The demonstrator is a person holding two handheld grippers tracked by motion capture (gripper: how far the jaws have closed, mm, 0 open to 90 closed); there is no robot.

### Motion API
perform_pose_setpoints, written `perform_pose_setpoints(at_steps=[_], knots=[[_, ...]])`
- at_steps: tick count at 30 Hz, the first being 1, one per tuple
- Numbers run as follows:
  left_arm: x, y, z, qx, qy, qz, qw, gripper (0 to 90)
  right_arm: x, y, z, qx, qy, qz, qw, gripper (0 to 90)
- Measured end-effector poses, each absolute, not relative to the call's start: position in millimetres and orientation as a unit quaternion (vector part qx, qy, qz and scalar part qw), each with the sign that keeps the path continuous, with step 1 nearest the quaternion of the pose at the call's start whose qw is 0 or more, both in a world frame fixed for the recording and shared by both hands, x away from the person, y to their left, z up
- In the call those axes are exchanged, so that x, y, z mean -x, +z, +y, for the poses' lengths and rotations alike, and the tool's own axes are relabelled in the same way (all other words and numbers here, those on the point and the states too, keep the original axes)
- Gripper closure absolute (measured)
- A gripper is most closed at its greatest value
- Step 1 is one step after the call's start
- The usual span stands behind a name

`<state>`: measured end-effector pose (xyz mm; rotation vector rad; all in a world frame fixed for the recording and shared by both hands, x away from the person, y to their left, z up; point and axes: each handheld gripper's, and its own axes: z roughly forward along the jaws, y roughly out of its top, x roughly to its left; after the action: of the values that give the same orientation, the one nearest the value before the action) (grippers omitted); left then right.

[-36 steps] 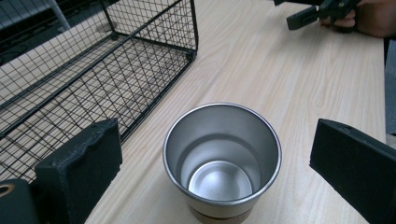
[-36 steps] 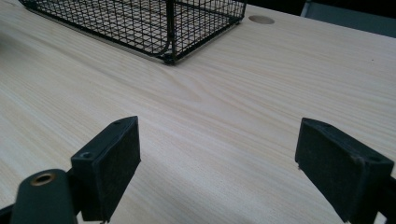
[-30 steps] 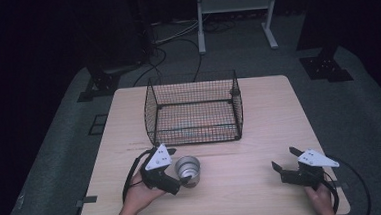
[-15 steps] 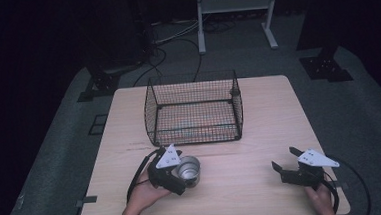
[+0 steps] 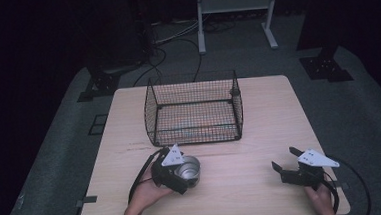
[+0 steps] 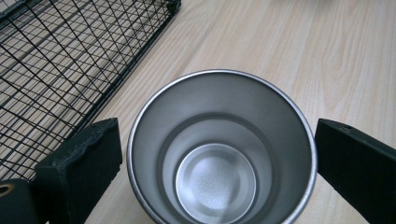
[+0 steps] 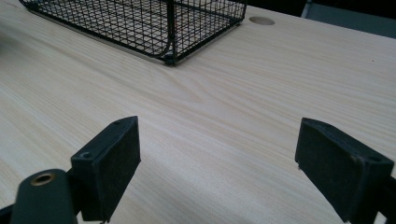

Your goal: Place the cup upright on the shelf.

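Dark room, wood desk [image 5: 260, 128]: wire basket [image 5: 193, 110] mid-desk, steel cup [image 6: 219, 149] between left gripper [image 6: 217, 154] jaws w/ gaps, right gripper [image 7: 233, 163] jaws apart, empty.

One cup [image 5: 188, 170], one basket [image 5: 194, 112]

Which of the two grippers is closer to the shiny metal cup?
The left one. The left gripper has its jaws on either side of the metal cup, gaps showing. The right gripper sits far off, near the table's right front corner, jaws open.
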<state>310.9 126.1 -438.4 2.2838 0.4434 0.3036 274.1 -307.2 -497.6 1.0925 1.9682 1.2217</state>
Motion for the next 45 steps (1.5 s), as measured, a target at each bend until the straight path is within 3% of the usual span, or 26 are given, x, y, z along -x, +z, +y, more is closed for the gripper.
perform_pose_setpoints(at_steps=[18, 29, 45], knots=[[-316, -455, 125, -0.904, 0.103, 0.185, 0.372, 1.4, -274, -498, -307, -0.408, 0.458, 0.736, 0.286, 13.4], [-315, -457, 125, -0.904, 0.104, 0.164, 0.382, 14.6, -274, -498, -307, -0.408, 0.458, 0.736, 0.286, 13.4], [-319, -448, 129, -0.898, 0.091, 0.167, 0.396, 17.1, -274, -498, -307, -0.408, 0.458, 0.736, 0.287, 13.4]])
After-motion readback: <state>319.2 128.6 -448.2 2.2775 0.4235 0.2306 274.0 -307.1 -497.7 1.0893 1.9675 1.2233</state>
